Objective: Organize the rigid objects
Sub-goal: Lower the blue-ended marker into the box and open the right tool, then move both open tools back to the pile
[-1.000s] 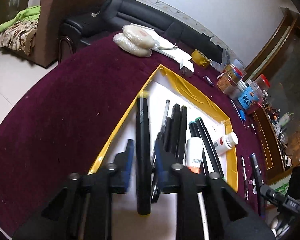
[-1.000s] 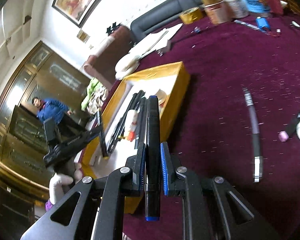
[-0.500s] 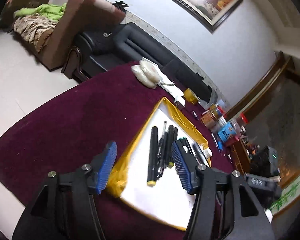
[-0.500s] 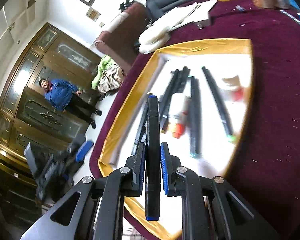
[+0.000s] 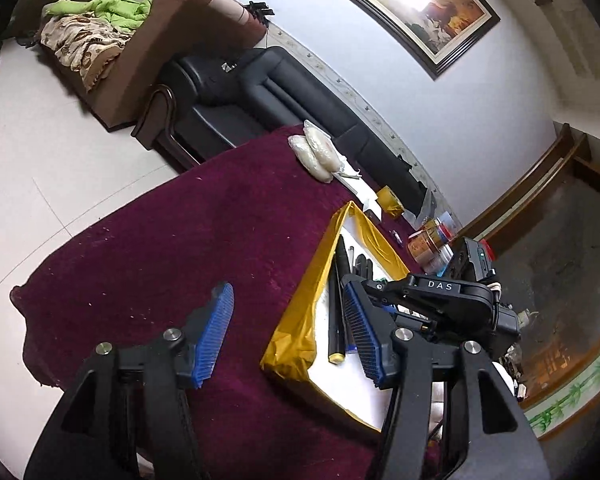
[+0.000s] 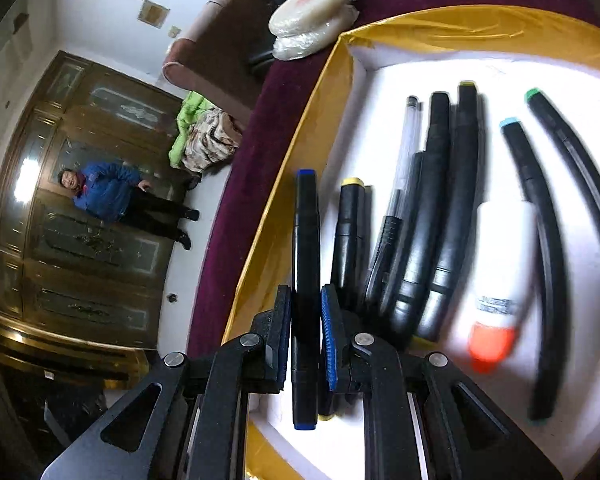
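Observation:
My right gripper (image 6: 306, 312) is shut on a black marker with blue ends (image 6: 306, 240) and holds it low over the left side of the yellow-rimmed white tray (image 6: 292, 152), beside a yellow-capped black marker (image 6: 350, 236). Several more black markers (image 6: 452, 208), a clear pen (image 6: 402, 160) and a white bottle with an orange cap (image 6: 500, 272) lie in the tray. My left gripper (image 5: 288, 332) is open and empty above the maroon tablecloth (image 5: 172, 248), left of the tray (image 5: 300, 328). The right gripper body (image 5: 452, 300) shows over the tray in the left wrist view.
White plastic bags (image 5: 316, 152), papers, a tape roll (image 5: 392, 204) and jars (image 5: 428, 244) sit at the table's far side. A black sofa (image 5: 268, 92) and brown armchair (image 5: 140, 48) stand beyond. A person in blue (image 6: 108, 196) stands by the wooden cabinet.
My left gripper let go of its marker in the tray, opened and pulled back to the left. My right gripper carried the blue-ended marker over the tray and lowered it beside the others.

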Demonstrator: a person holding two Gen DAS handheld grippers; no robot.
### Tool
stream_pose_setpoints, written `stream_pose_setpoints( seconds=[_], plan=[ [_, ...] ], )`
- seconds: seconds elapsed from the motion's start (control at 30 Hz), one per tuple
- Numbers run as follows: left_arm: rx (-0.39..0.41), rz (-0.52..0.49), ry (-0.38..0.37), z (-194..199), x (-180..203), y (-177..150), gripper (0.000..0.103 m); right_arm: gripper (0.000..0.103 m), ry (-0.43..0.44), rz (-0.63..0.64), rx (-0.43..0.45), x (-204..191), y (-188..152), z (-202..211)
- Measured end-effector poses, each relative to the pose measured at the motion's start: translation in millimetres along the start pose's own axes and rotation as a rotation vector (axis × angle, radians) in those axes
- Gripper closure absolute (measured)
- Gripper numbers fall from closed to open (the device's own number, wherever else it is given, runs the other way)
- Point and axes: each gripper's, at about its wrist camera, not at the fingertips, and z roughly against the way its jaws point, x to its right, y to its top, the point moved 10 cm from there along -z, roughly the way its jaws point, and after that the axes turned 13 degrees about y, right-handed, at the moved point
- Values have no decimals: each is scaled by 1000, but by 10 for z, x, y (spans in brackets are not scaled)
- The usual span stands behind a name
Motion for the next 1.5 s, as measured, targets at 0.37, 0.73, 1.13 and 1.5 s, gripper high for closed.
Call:
stream_pose_setpoints(
  seconds=[0.37, 0.73, 1.13, 1.5],
  plan=[
    [-26, -3, -9, -53, 54, -69, 43, 86, -76, 73, 51, -40, 110, 99],
    [-43, -50, -10, 10, 315, -179, 36, 72, -37, 103, 119, -65, 112, 613],
    [-57, -130, 22, 136, 679, -335, 36, 71, -24, 110, 200, 128, 78, 1082],
    [-84, -234, 25, 205, 1152, -621, 36, 70, -52, 154, 285, 349, 14, 1670]
  ],
)
